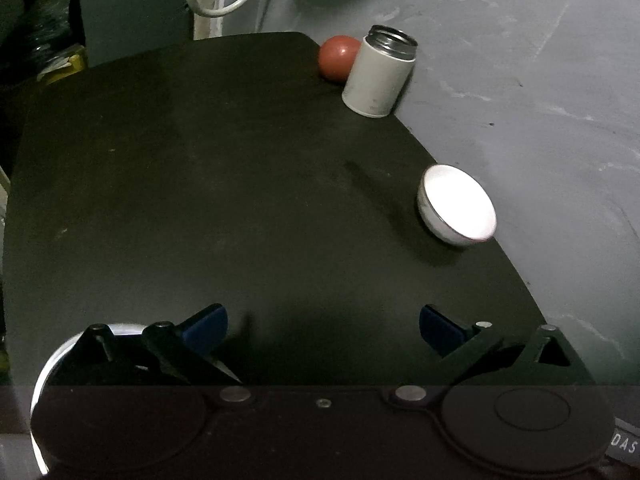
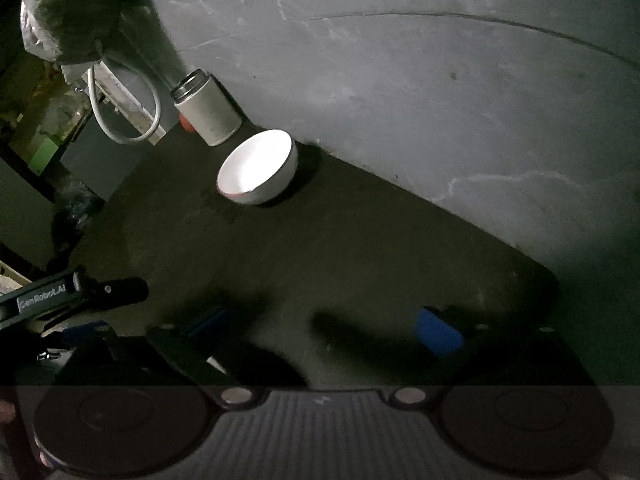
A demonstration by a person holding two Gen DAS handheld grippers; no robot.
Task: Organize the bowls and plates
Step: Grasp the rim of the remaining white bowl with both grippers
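Both claws hang spread wide and empty over the dark table: the left claw beside what may be a plate's rim, the right claw facing the white bowl at the far edge. Reaching for that bowl seems next.

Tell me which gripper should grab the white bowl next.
Probably the right gripper: open, empty, with the white bowl ahead over bare table. In the left view the bowl sits far right.
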